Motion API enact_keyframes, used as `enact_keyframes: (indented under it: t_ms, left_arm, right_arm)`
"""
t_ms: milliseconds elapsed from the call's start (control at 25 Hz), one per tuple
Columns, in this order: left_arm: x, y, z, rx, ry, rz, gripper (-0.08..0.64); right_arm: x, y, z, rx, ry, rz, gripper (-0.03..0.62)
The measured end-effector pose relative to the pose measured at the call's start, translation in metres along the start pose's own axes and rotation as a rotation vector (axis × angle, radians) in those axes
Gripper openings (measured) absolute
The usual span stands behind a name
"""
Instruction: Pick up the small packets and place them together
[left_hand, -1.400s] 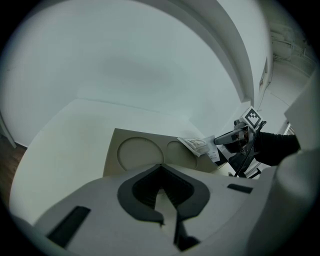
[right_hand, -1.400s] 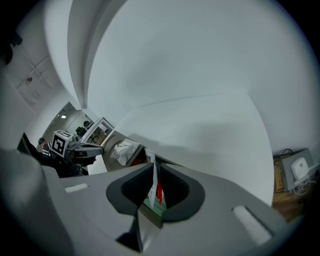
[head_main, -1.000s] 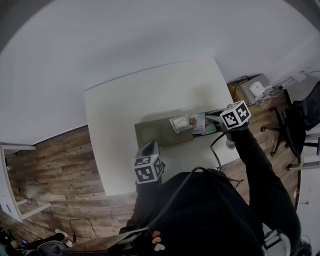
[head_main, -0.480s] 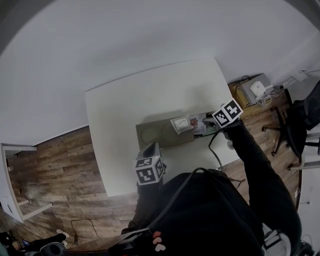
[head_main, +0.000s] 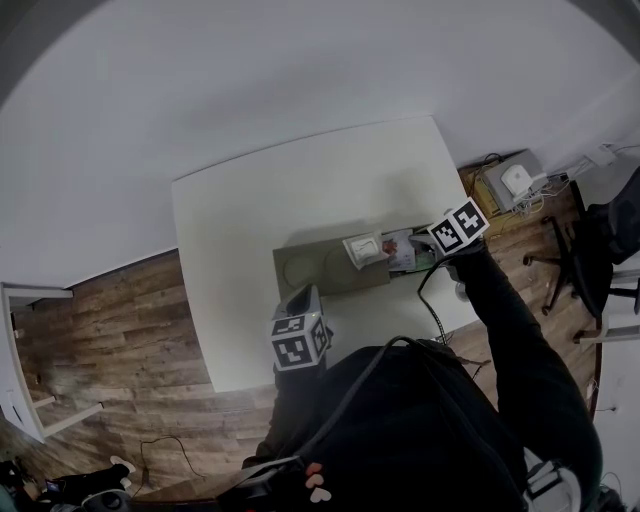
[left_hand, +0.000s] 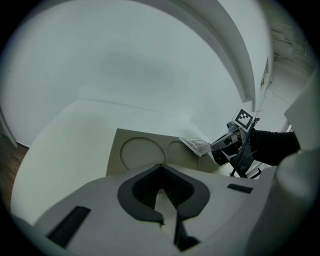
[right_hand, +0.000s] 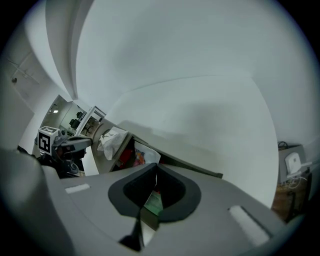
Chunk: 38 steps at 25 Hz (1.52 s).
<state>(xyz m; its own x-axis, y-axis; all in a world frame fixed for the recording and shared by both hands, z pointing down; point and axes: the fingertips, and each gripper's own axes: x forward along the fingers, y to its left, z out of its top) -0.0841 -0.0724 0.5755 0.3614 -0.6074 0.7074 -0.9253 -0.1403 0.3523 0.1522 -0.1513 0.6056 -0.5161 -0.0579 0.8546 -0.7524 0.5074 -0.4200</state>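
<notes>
A white packet (head_main: 362, 248) (left_hand: 196, 145) (right_hand: 111, 141) lies at the right end of a tan tray (head_main: 305, 268) (left_hand: 140, 152) with two round recesses. Colourful packets (head_main: 398, 250) (right_hand: 137, 155) lie just right of it. My right gripper (head_main: 420, 245) (right_hand: 154, 187) is down at those packets. Its jaws have just been closing and now stand shut on a green packet (right_hand: 153, 202), whose edge shows between them. My left gripper (head_main: 298, 297) (left_hand: 161, 192) hangs near the table's front edge, short of the tray, shut with nothing in it.
The white table (head_main: 250, 220) stands against a white wall. Off its right edge are an office chair (head_main: 590, 250), a white device on a box (head_main: 512, 178) and a dangling cable (head_main: 435, 300). Wooden floor (head_main: 110, 310) lies to the left.
My right gripper has shifted a little to the left, onto the colourful packets. The left gripper, the white packet and the tray have stayed where they were.
</notes>
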Motion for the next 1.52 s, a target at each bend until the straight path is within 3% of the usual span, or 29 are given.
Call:
enact_keyframes:
  t_ms: [520,880,1040,1200,1520]
  left_arm:
    - [-0.002,-0.003,0.0,0.013,-0.003,-0.009,0.0]
    - [-0.007,-0.006,-0.001,0.012,-0.019,-0.012,0.0]
    - [-0.015,-0.001,-0.001,0.003,-0.031,-0.007,0.0]
    - [-0.023,-0.003,-0.001,-0.016,-0.046,-0.002,-0.002]
    - [-0.039,0.004,-0.002,-0.036,-0.073,0.023,0.0]
  right_arm:
    - [-0.059,0.014,0.017,-0.039,-0.162,0.017,0.002]
    - [-0.111,0.058,0.052,-0.17,-0.304,0.034,0.002]
    - [-0.112,0.101,0.077,-0.23,-0.368,0.119,0.002]
    - [-0.099,0.145,0.096,-0.265,-0.389,0.259,0.002]
    - [-0.034,0.221,0.113,-0.346,-0.283,0.432,0.002]
